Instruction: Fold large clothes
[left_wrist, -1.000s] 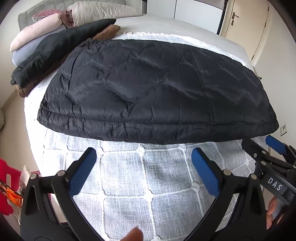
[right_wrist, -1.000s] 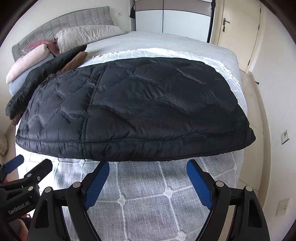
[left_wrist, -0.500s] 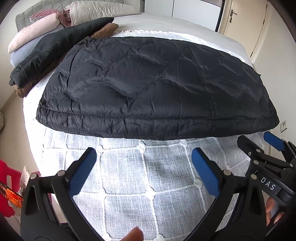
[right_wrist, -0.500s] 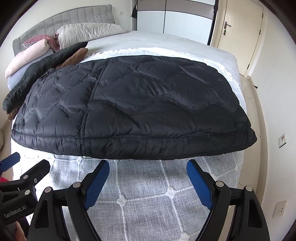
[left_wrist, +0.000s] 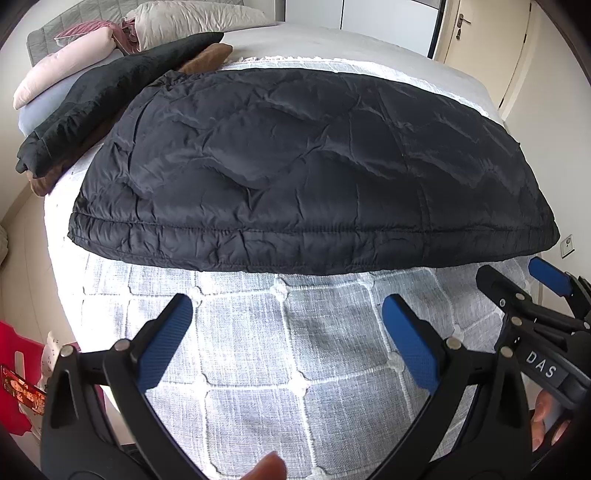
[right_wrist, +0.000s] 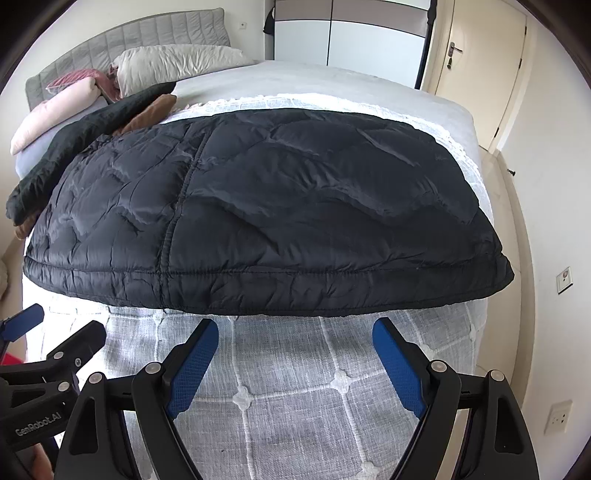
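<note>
Black quilted jacket (left_wrist: 314, 162) spread flat across the white grid-stitched bedspread (left_wrist: 280, 354), hem edge facing both cameras, filling the middle of each view from 9 to 3 o'clock. Same jacket (right_wrist: 258, 214) in the right wrist view, with a vertical seam running down left of centre.

Left gripper (left_wrist: 288, 339) at 6 o'clock in its own view, blue-padded fingers spread wide, nothing between them but bedspread; tips near the hem, not touching. Right gripper (right_wrist: 295, 362) likewise spread wide and empty, tips just short of the jacket's hem, above the bedspread (right_wrist: 295, 398). Right gripper (left_wrist: 532, 295) also visible at 3 to 4 o'clock in the left wrist view; left gripper (right_wrist: 48, 339) at 8 o'clock in the right wrist view.

Dark folded garment (left_wrist: 110, 92) over a brown one (left_wrist: 207, 55) at 10 to 11 o'clock, beside the jacket's far left corner. Pillows (right_wrist: 173, 66) against a grey headboard (right_wrist: 129, 40) at 11 o'clock. Cream door (right_wrist: 476, 70) at 1 o'clock. Red object (left_wrist: 14, 373) at 8 o'clock, off the bed's edge.
</note>
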